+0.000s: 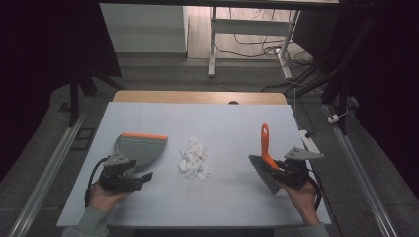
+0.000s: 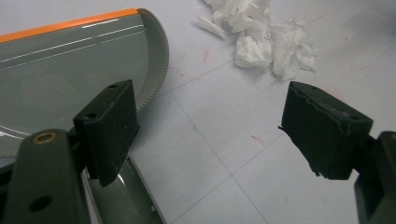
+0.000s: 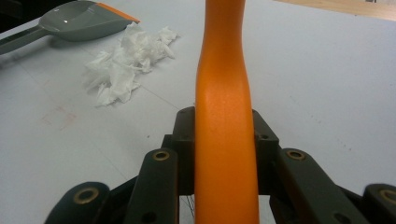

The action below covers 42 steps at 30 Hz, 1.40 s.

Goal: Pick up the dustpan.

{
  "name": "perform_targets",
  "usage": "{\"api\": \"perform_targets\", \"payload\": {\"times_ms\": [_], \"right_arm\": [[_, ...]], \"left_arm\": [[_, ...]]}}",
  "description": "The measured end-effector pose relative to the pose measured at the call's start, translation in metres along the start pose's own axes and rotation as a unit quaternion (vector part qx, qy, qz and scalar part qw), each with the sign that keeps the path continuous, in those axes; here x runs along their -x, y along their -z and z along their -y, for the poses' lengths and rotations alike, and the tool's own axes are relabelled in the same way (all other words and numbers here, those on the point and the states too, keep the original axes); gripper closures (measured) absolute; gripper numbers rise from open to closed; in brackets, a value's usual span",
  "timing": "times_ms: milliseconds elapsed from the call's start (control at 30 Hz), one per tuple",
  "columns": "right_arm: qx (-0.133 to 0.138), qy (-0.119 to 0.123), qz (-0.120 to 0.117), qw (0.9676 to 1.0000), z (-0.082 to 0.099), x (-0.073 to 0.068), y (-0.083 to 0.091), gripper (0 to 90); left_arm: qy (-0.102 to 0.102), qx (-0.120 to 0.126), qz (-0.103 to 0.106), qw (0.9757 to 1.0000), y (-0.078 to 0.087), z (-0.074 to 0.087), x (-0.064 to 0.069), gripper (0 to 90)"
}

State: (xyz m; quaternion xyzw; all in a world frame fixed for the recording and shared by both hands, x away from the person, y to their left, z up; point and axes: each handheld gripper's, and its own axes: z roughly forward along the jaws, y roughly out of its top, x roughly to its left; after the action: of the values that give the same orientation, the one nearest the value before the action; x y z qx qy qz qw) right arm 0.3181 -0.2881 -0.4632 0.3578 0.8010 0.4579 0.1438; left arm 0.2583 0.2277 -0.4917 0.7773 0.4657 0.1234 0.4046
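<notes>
A grey dustpan (image 1: 140, 148) with an orange lip lies on the left of the white table top, and its pan (image 2: 60, 70) also shows in the left gripper view. My left gripper (image 1: 144, 176) sits just in front of it, jaws wide apart (image 2: 210, 116) over bare table, with the dustpan's handle (image 2: 123, 198) beside and below one jaw. A pile of crumpled white paper scraps (image 1: 194, 159) (image 2: 261, 37) (image 3: 126, 60) lies in the middle. My right gripper (image 1: 279, 165) (image 3: 224, 128) is shut on the orange handle (image 3: 224, 93) of a brush (image 1: 265, 148), whose grey bristles (image 1: 263, 174) rest on the table.
The white table top (image 1: 163, 207) ends at a wooden strip (image 1: 197, 97) at the back. A white power strip (image 1: 310, 142) lies off the right edge. Desk legs and cables (image 1: 247, 44) stand on the floor beyond.
</notes>
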Motion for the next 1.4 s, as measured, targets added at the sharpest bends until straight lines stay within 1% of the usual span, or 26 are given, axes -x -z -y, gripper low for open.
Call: {"api": "perform_targets", "payload": {"times_ms": [200, 467, 667, 733, 800, 833, 900, 933, 1000, 1033, 1067, 1100, 1133, 1167, 1233, 1267, 1300, 1333, 1367, 1400], "right_arm": [[0.0, 0.003, 0.001, 1.0, 0.0, -0.001, 0.0, 70.7], [-0.002, 0.003, 0.007, 1.0, -0.001, -0.002, 0.0, 70.7], [0.003, 0.001, 0.006, 1.0, -0.002, -0.001, 0.002, 70.7], [0.009, -0.002, 0.005, 0.9999, -0.002, -0.001, 0.004, 70.7], [0.011, -0.003, 0.004, 0.9999, -0.002, 0.0, 0.005, 70.7], [0.012, -0.004, 0.005, 0.9999, -0.002, 0.001, 0.005, 70.7], [0.013, -0.005, 0.004, 0.9999, -0.001, 0.001, 0.005, 70.7], [0.012, -0.003, 0.005, 0.9999, -0.001, 0.001, 0.005, 70.7], [0.011, -0.001, 0.005, 0.9999, -0.001, 0.001, 0.006, 70.7], [0.012, -0.002, 0.004, 0.9999, -0.001, 0.001, 0.006, 70.7], [0.013, -0.002, 0.004, 0.9999, -0.001, 0.001, 0.007, 70.7], [0.013, -0.002, 0.004, 0.9999, -0.002, 0.001, 0.007, 70.7], [0.014, -0.002, 0.004, 0.9999, -0.002, 0.001, 0.008, 70.7], [0.015, -0.002, 0.005, 0.9999, -0.002, 0.0, 0.008, 70.7], [0.016, -0.002, 0.006, 0.9999, -0.003, 0.0, 0.008, 70.7], [0.014, -0.002, 0.008, 0.9999, -0.003, 0.0, 0.008, 70.7], [0.014, -0.001, 0.006, 0.9999, -0.003, 0.0, 0.007, 70.7], [0.012, 0.001, 0.007, 0.9999, -0.003, 0.0, 0.007, 70.7], [0.008, 0.001, 0.009, 0.9999, -0.003, 0.001, 0.007, 70.7], [0.009, -0.001, 0.011, 0.9999, -0.002, 0.001, 0.006, 70.7]], "left_arm": [[-0.004, 0.001, -0.003, 1.0, 0.001, -0.002, 0.003, 19.7], [-0.004, 0.002, -0.003, 1.0, 0.001, -0.003, 0.004, 20.0], [-0.002, 0.005, -0.006, 1.0, 0.005, -0.005, 0.006, 19.8], [0.007, 0.01, -0.005, 0.9999, 0.007, -0.008, 0.008, 19.9], [0.007, 0.009, -0.007, 0.9999, 0.007, -0.01, 0.008, 19.8], [0.005, 0.007, -0.012, 0.9999, 0.007, -0.013, 0.01, 19.8], [0.006, 0.007, -0.015, 0.9999, 0.008, -0.015, 0.011, 19.8], [0.004, 0.006, -0.02, 0.9998, 0.01, -0.02, 0.012, 19.8], [0.005, 0.003, -0.018, 0.9998, 0.01, -0.023, 0.012, 20.5], [0.005, -0.003, -0.014, 0.9999, 0.011, -0.025, 0.011, 20.4], [0.003, -0.013, -0.021, 0.9997, 0.012, -0.031, 0.01, 20.4], [0.003, -0.013, -0.021, 0.9997, 0.012, -0.031, 0.01, 20.4], [0.01, -0.019, -0.02, 0.9996, 0.013, -0.035, 0.006, 20.4], [0.013, -0.02, -0.021, 0.9995, 0.014, -0.036, 0.004, 20.4], [0.021, -0.021, -0.028, 0.9992, 0.016, -0.037, -0.001, 20.4], [0.021, -0.021, -0.028, 0.9992, 0.016, -0.037, -0.001, 20.5], [0.022, -0.02, -0.027, 0.9992, 0.018, -0.036, -0.006, 20.5], [0.023, -0.026, -0.024, 0.9991, 0.018, -0.036, -0.009, 21.0], [0.023, -0.026, -0.024, 0.9991, 0.018, -0.036, -0.009, 21.8], [0.032, -0.031, -0.031, 0.9985, 0.019, -0.034, -0.015, 22.0]]}}
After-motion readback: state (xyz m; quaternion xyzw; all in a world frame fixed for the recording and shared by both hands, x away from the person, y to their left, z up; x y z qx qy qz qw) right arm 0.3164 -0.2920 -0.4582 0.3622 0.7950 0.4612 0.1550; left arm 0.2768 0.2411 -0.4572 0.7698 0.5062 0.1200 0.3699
